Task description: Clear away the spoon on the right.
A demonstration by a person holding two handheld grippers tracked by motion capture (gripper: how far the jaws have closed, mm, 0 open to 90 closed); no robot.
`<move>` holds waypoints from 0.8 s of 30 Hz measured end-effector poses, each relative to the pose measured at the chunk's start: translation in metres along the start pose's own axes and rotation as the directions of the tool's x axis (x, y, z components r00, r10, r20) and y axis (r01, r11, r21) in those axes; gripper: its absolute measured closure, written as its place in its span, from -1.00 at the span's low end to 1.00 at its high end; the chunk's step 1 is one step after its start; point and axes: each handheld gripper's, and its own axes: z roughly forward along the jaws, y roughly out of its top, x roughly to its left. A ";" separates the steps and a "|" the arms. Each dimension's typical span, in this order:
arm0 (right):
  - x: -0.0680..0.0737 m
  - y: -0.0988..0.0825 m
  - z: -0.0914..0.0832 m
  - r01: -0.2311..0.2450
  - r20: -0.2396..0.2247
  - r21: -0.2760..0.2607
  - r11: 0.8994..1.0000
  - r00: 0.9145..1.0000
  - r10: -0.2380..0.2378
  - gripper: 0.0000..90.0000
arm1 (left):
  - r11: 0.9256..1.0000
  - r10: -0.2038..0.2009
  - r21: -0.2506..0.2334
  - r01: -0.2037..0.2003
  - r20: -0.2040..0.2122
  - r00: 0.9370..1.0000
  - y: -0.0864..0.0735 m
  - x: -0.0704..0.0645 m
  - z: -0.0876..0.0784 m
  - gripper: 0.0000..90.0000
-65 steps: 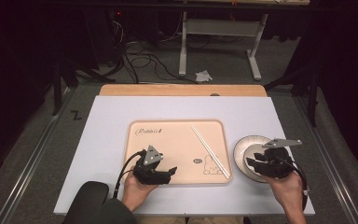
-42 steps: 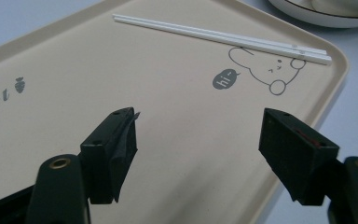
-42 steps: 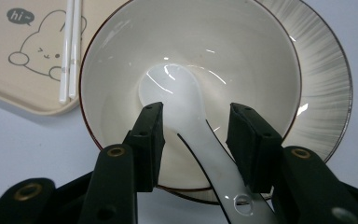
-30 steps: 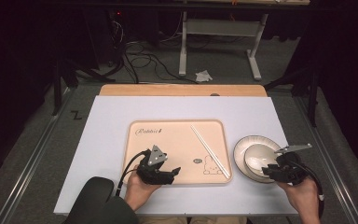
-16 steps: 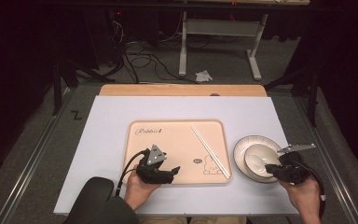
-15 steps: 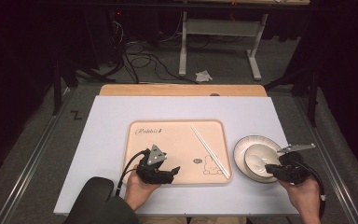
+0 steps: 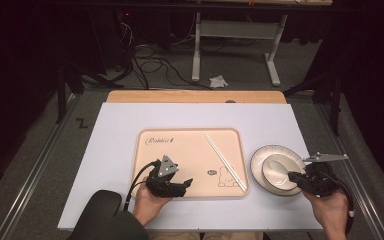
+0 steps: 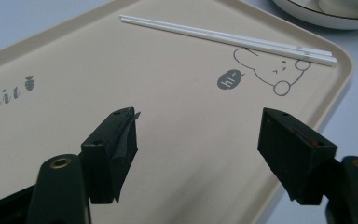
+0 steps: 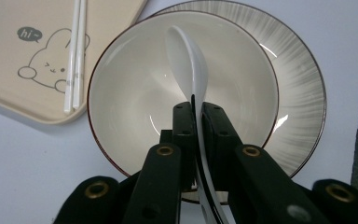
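Note:
A white spoon [image 9: 186,60] lies in a white bowl [image 9: 135,93] that stands on a striped plate [image 9: 303,93], right of the tray. My right gripper [image 9: 195,109] is shut on the spoon's handle; its jaws have just been closing with the handle between them. In the high view the right gripper [image 7: 292,176] sits at the bowl's [image 7: 280,170] near right edge. My left gripper [image 8: 198,126] stands open and empty over the beige tray [image 8: 74,56]. In the high view it [image 7: 187,184] rests at the tray's near edge.
White chopsticks [image 7: 225,161] lie slanted on the right part of the rabbit-printed tray [image 7: 190,131]. The tray sits on a white mat over a wooden table. Beyond the table are cables and a desk frame on the floor.
The right hand drew back from above the bowl to its near right edge and then held there. The left hand has stayed put.

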 end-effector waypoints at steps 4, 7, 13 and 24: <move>0.002 0.003 -0.005 0.005 -0.010 -0.024 1.000 1.000 -0.006 0.91 | 1.000 -0.008 0.002 0.008 -0.004 1.000 -0.001 0.000 -0.001 -0.37; 0.005 0.007 -0.007 0.016 -0.017 -0.036 0.999 1.000 -0.016 0.91 | 1.000 -0.017 -0.007 0.017 -0.003 1.000 -0.002 0.001 -0.004 -0.37; 0.006 0.013 -0.006 0.028 -0.015 -0.051 0.998 0.999 -0.029 0.91 | 1.000 -0.022 -0.004 0.022 -0.018 1.000 -0.005 0.000 -0.006 -0.37; 0.012 0.027 -0.002 0.056 -0.050 -0.081 0.995 0.997 -0.060 0.91 | 0.998 -0.055 -0.003 0.055 -0.051 0.997 -0.011 0.002 -0.014 -0.37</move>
